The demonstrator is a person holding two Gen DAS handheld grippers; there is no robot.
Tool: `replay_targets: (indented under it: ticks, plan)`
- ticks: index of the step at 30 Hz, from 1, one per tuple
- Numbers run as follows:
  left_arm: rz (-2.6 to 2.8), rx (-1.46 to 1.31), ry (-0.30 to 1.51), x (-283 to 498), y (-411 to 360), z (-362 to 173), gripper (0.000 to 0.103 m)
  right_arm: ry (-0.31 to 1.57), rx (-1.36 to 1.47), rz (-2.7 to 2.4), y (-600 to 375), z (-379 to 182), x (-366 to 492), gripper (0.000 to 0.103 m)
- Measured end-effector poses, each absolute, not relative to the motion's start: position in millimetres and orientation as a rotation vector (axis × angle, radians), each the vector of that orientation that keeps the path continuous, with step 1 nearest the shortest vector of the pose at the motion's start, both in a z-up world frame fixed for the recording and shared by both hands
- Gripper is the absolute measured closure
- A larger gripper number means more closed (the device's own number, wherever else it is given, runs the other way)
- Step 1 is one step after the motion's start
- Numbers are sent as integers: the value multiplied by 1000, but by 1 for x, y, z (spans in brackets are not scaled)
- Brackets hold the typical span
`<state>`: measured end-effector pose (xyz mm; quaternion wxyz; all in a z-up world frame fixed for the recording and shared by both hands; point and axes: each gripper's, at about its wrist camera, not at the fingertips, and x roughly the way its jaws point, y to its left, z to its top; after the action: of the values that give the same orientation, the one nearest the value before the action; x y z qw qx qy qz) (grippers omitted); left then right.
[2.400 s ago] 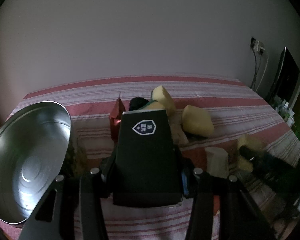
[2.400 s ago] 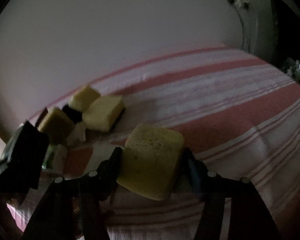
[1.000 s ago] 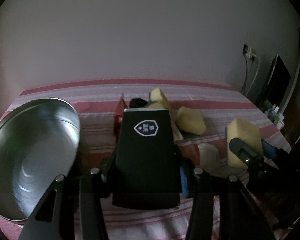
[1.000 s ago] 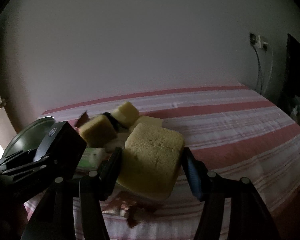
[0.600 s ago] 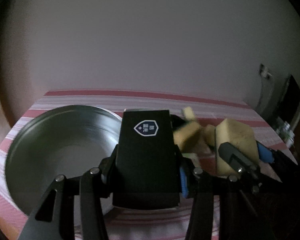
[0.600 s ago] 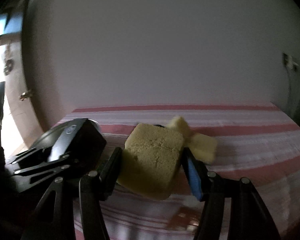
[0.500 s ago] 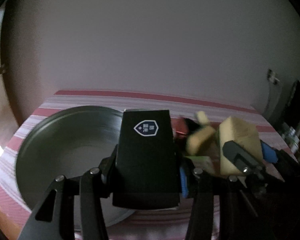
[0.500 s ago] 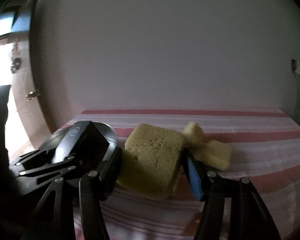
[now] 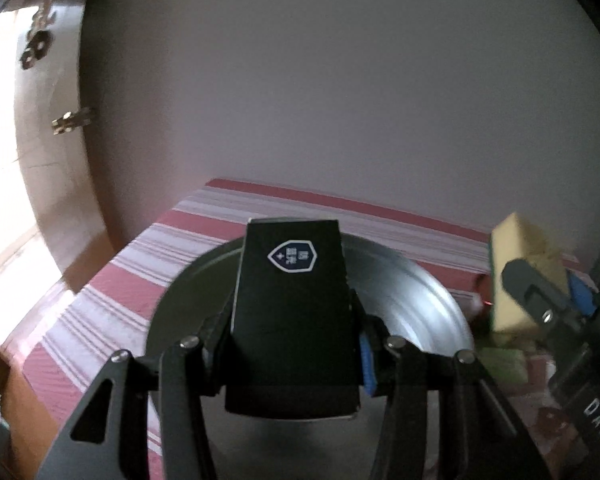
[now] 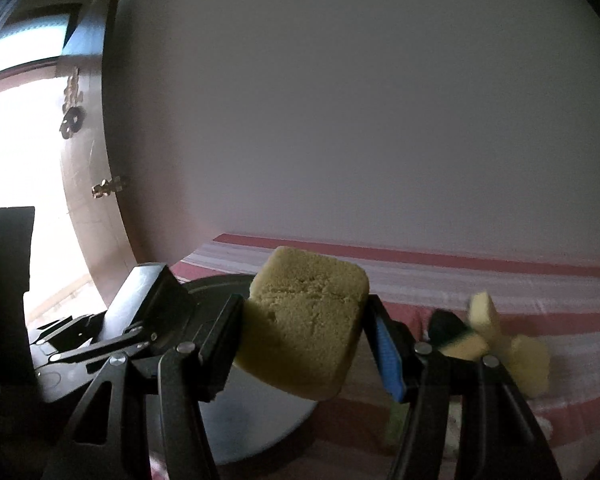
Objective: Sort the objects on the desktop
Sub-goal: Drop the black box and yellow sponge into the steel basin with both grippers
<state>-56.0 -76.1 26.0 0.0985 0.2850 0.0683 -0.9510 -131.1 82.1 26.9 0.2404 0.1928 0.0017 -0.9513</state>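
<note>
Black rectangular box with a shield emblem (image 9: 292, 312): clamped in my left gripper (image 9: 290, 344), now above the round metal basin (image 9: 420, 292), earlier beside it. Yellow square sponge (image 10: 304, 336): squeezed in my right gripper (image 10: 304, 340), carried from the striped tablecloth (image 10: 500, 280) to the basin's rim.

Both tools are matt black: the left gripper (image 9: 292, 344) and right gripper (image 10: 302, 344) each have angular linkage arms with triangular cut-outs, round silver screws (image 9: 392, 343) at the joints, and a blue pad (image 10: 388, 350) lining one finger.
</note>
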Motion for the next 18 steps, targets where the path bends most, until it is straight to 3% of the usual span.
replay_targets:
  ticks: [18]
  plan:
    - [-2646,940,125,-111,-121,18,55,74,660,-2598,7,31,-206,41]
